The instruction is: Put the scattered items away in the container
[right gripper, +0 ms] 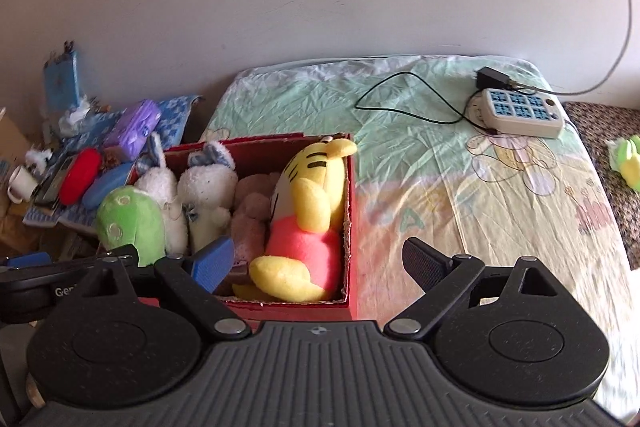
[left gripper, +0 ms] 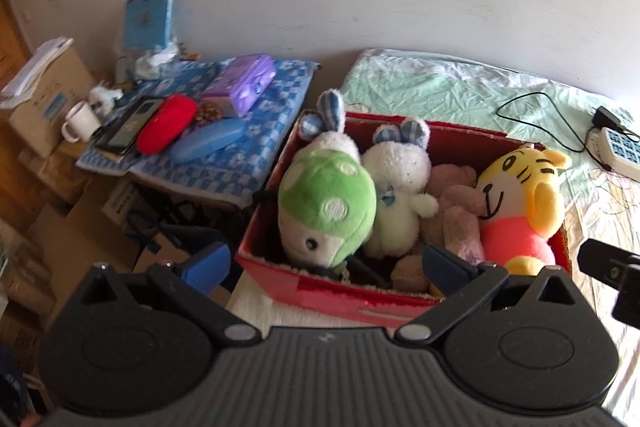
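Box (left gripper: 320, 287), red cardboard, sits on the bed (left gripper: 460, 95) at its left edge, directly ahead of both grippers and full of plush toys. Left gripper (left gripper: 326, 261) hangs above the box's near wall, jaws spread wide, nothing between them; its blue left pad is outside the box over the floor gap, its right pad over the box interior. Right gripper (right gripper: 320, 263) is likewise spread and empty, left pad over the box's near edge, right pad over bare sheet to the right of the box. Inside the box, left to right: green toy (left gripper: 326, 203) lying nose toward the near wall, two white rabbits (left gripper: 400, 195) with blue checked ears leaning against the far wall, a pale pink plush (left gripper: 456, 211) low in the middle, and a yellow tiger (left gripper: 520, 195) in a pink shirt against the right wall, feet toward the near wall. Beyond the box the sheet carries a black cable (right gripper: 408, 99), a black adapter (right gripper: 492, 77) and a white power strip (right gripper: 520, 113), well apart from the box. Left of the bed, a side table under blue checked cloth (left gripper: 224, 163) holds a red case (left gripper: 166, 123), blue case (left gripper: 208, 145), purple pack (left gripper: 244, 83), tablet (left gripper: 128, 125) and white mug (left gripper: 82, 121). At the far right edge of the right wrist view, a green-yellow item (right gripper: 628, 163) lies on a dark patterned surface beside the bed.
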The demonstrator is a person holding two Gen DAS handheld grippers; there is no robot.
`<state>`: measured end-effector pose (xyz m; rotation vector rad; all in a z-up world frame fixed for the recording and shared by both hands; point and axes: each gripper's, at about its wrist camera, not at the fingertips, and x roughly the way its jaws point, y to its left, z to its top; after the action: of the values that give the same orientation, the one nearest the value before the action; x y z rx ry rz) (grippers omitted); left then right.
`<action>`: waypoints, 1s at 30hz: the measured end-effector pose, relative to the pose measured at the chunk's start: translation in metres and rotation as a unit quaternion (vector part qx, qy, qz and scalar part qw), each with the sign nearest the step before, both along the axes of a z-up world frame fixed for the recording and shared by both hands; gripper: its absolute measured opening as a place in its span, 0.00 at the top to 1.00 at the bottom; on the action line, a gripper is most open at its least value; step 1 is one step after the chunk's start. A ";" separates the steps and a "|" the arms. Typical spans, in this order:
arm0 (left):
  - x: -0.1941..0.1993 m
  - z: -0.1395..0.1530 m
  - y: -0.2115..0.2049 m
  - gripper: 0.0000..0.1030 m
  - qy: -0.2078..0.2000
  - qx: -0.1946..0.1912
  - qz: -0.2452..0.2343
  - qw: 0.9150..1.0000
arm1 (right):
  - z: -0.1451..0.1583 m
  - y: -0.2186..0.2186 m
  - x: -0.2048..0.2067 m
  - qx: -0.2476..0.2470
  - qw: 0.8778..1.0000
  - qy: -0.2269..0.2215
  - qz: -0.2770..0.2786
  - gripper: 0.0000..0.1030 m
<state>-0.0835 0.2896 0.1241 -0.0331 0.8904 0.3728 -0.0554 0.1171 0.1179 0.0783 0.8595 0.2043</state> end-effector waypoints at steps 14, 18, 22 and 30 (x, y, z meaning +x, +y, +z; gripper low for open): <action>0.001 -0.014 -0.008 0.01 0.028 0.003 -0.005 1.000 | -0.020 -0.010 0.004 0.036 0.998 0.054 0.022 0.09; 0.006 -0.013 -0.008 0.01 0.028 0.002 -0.027 0.999 | -0.016 -0.009 0.000 0.026 0.999 0.046 0.005 0.09; 0.013 -0.018 -0.011 0.01 0.036 -0.007 -0.067 0.997 | -0.017 -0.021 -0.002 0.042 0.997 0.043 -0.042 0.10; 0.023 -0.032 -0.040 0.01 0.042 -0.028 -0.163 0.985 | -0.026 -0.046 -0.015 0.038 0.990 0.041 -0.133 0.10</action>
<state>-0.0601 0.2497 0.0925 0.0771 0.9704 0.0446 -0.0701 0.0707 0.0921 0.2719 0.9129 -0.0171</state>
